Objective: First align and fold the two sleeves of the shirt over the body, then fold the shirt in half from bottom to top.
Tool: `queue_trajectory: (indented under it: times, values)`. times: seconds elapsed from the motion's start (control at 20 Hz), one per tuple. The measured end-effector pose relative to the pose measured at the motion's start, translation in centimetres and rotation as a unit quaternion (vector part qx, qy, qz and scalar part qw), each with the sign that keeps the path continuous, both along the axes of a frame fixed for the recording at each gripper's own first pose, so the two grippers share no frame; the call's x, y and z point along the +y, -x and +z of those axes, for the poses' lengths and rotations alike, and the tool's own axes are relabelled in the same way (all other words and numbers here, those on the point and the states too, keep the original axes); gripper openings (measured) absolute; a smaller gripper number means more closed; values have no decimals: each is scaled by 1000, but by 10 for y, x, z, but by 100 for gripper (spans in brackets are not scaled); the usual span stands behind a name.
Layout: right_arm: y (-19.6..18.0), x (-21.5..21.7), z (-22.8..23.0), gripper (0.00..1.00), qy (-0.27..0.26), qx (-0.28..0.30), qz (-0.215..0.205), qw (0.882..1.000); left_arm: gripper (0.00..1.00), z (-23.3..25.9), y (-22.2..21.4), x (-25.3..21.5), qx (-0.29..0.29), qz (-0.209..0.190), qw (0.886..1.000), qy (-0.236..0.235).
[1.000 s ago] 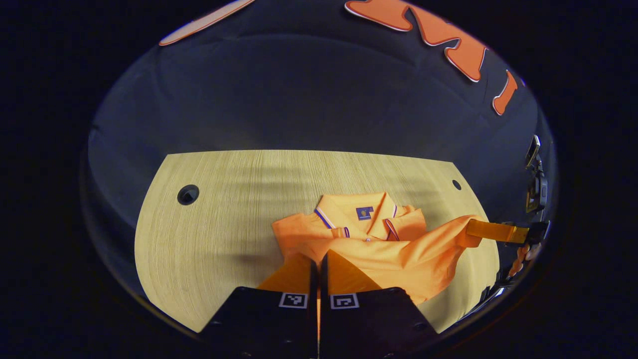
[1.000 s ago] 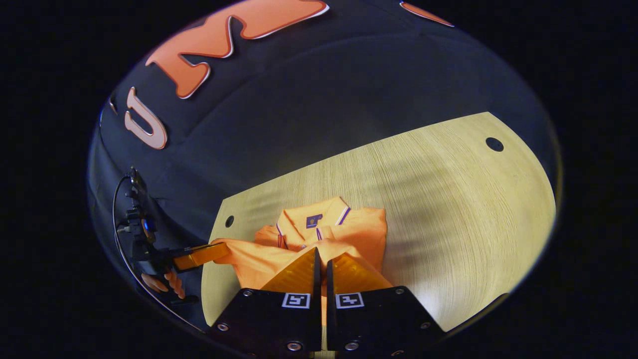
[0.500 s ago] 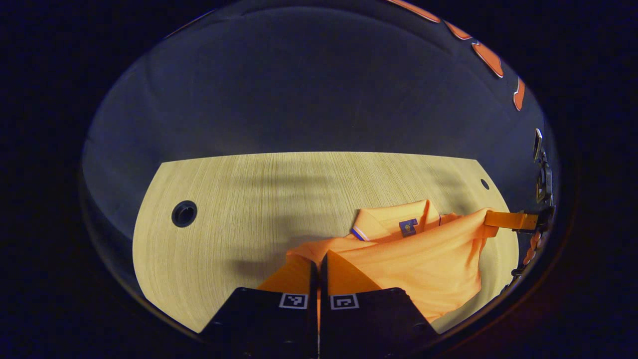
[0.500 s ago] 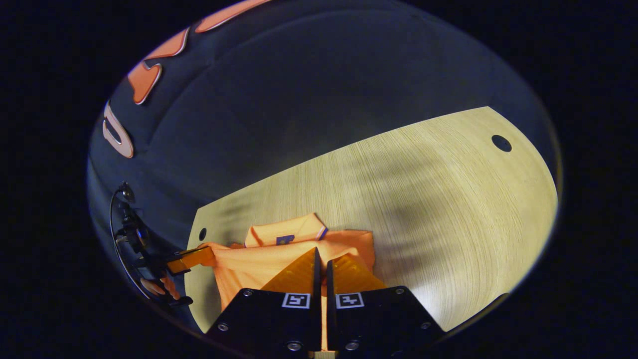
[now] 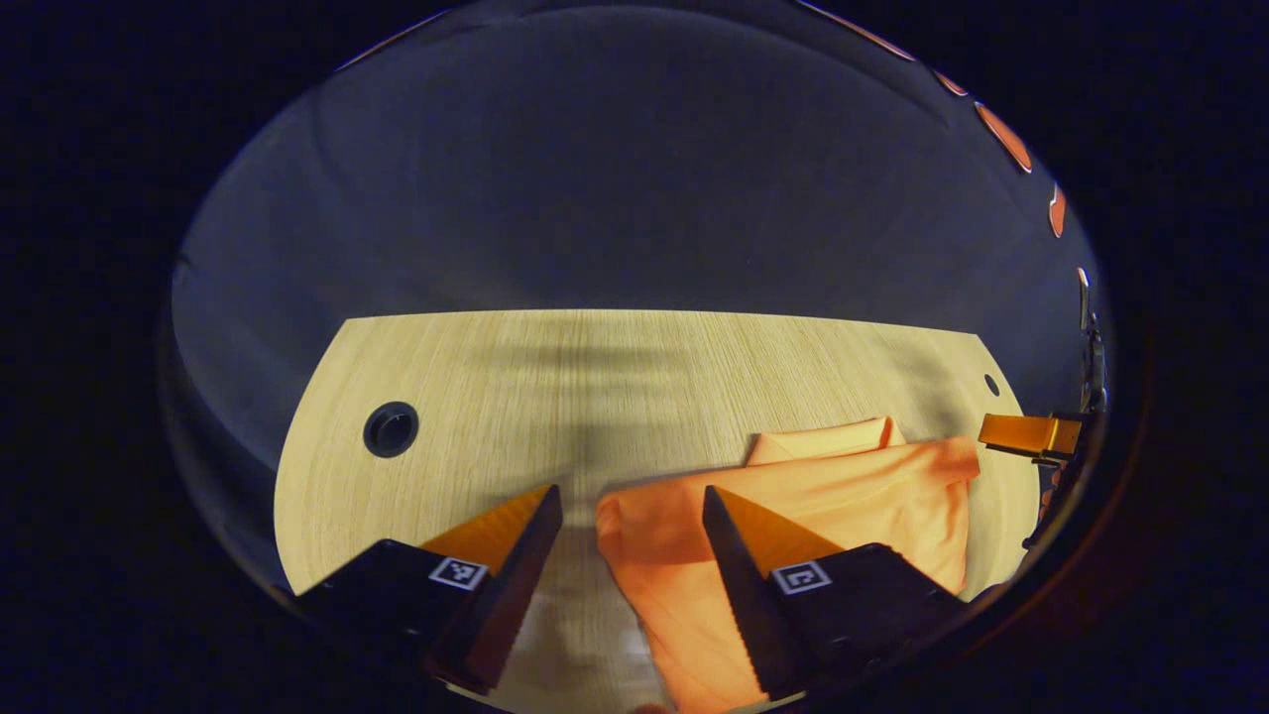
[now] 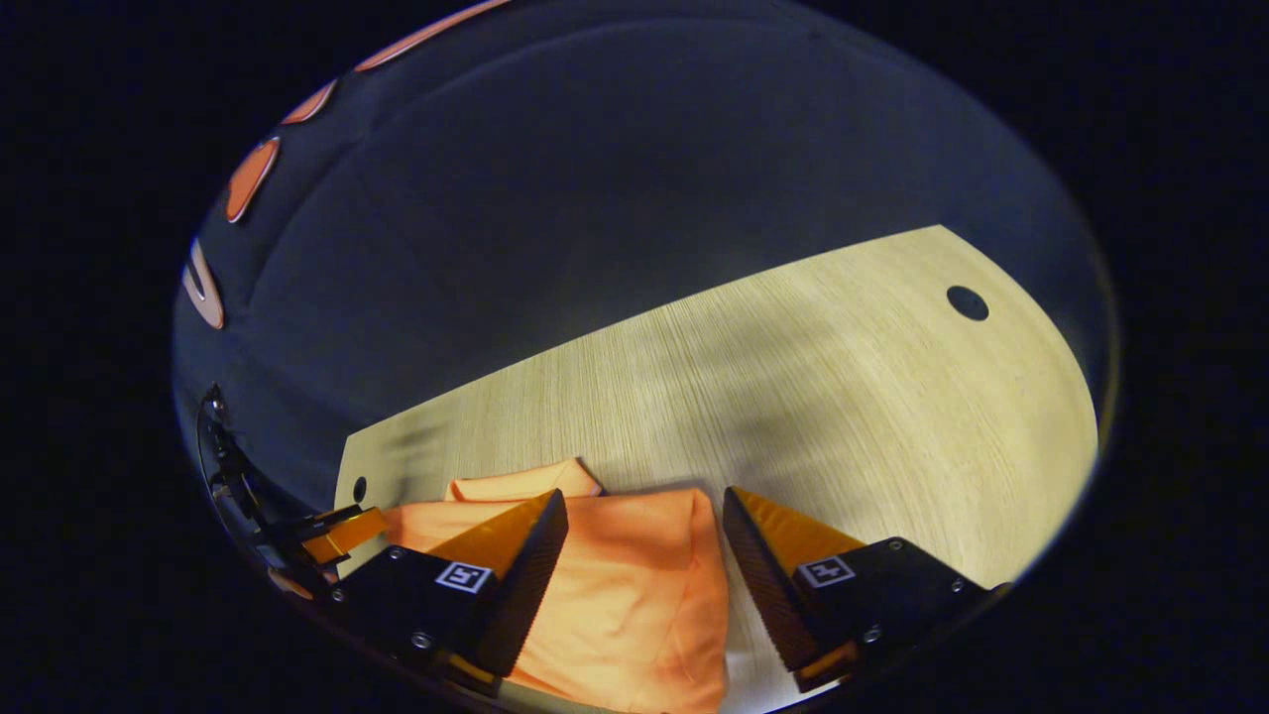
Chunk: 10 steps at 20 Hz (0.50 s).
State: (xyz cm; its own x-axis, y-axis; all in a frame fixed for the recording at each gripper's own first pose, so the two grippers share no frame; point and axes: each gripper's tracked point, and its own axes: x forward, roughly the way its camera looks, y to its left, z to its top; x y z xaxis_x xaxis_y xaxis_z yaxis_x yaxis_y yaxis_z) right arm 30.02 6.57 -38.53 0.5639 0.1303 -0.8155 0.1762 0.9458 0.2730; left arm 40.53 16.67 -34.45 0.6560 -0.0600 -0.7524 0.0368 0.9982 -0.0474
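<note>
Since half a second ago both tongs have let go: each pair was pinched shut on the shirt's hem then, and now the fingers of both stand wide apart with nothing between them. The shirt has dropped flat, its lower half laid up over the upper half.

In the left gripper view the left tongs [image 5: 632,506] are released just above the near left corner of the shirt [image 5: 793,506], one finger over bare bench [image 5: 476,397] and the other over the cloth. The shirt lies folded on the bench, and a strip of collar [image 5: 823,441] peeks out beyond its far edge. The right tongs [image 5: 1026,434] show past the shirt's right edge, apart from the cloth.

In the right gripper view the right tongs [image 6: 644,511] hang open over the shirt [image 6: 625,585], whose right edge lies between the fingers. The collar [image 6: 520,483] pokes out at the shirt's far side. The left tongs [image 6: 342,531] sit just beyond the shirt's left edge. A round hole [image 6: 967,302] in the bench [image 6: 843,397] lies well away from the shirt, toward the far right.
</note>
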Motion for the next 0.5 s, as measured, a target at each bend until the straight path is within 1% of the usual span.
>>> queue_trajectory:
  times: [0.05, 0.15, 0.3, 0.5]
  values:
    - [1, 1, 8, 99, 8, -10, 6, 1000, 96, 9, 3, -1, -7, 5, 1000, 6]
    - [6, 2, 27, 99, 21, -33, 21, 999, 97, 29, 13, -4, -26, 9, 1000, 8]
    - [20, 10, 70, 99, 22, -62, 45, 997, 99, 49, 29, 0, -46, 19, 999, -4]
    - [40, 22, 111, 99, 39, -102, 71, 991, 99, 75, 59, -7, -66, 31, 997, 2]
